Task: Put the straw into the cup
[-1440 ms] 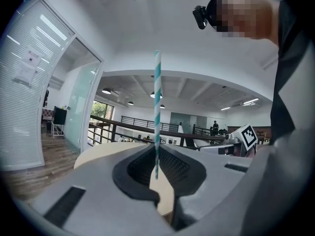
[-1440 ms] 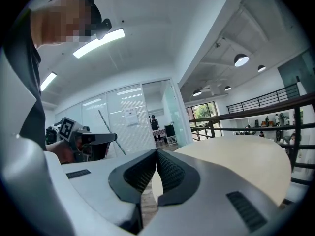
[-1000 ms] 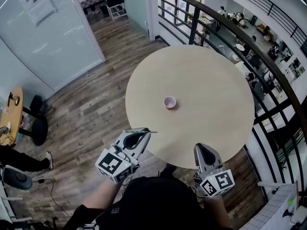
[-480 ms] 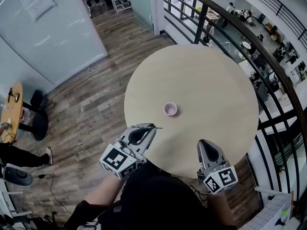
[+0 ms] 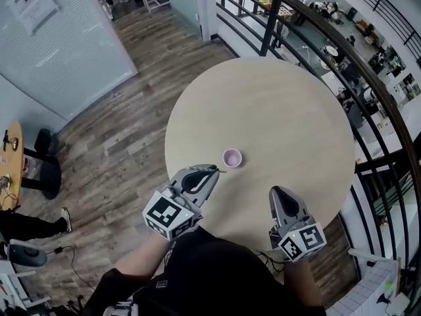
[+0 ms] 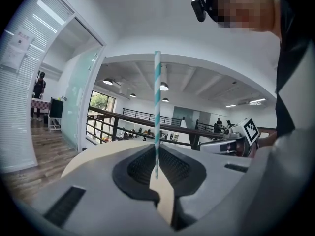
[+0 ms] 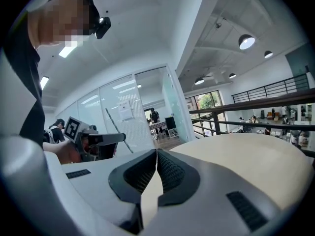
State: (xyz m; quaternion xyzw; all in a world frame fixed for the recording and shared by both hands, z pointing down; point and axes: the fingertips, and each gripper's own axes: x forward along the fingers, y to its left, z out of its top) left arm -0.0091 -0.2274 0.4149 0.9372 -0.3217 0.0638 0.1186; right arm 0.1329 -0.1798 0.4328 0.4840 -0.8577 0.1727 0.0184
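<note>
Straw pinched, not yet in the cup

The left gripper (image 6: 156, 177) has its jaws pinching the striped straw (image 6: 157, 107) near one end; the right gripper (image 7: 155, 154) has its jaws pressed together, empty. In the centre of the head view the cup (image 5: 231, 157) stands empty on the round surface (image 5: 283, 104), near the straw's tip. Aligning and inserting remain.

A round pale table (image 5: 276, 110) is sitting on wood-plank flooring (image 5: 125, 143), right beside a dark curved railing (image 5: 271, 25) overlooking a lower level. A frosted glass wall (image 5: 59, 51) is running along the upper left, carrying a paper notice (image 5: 29, 5). Round ceiling lamps (image 7: 247, 41) are glowing overhead. A small wooden side table (image 5: 12, 163) is peeking in at the left.
</note>
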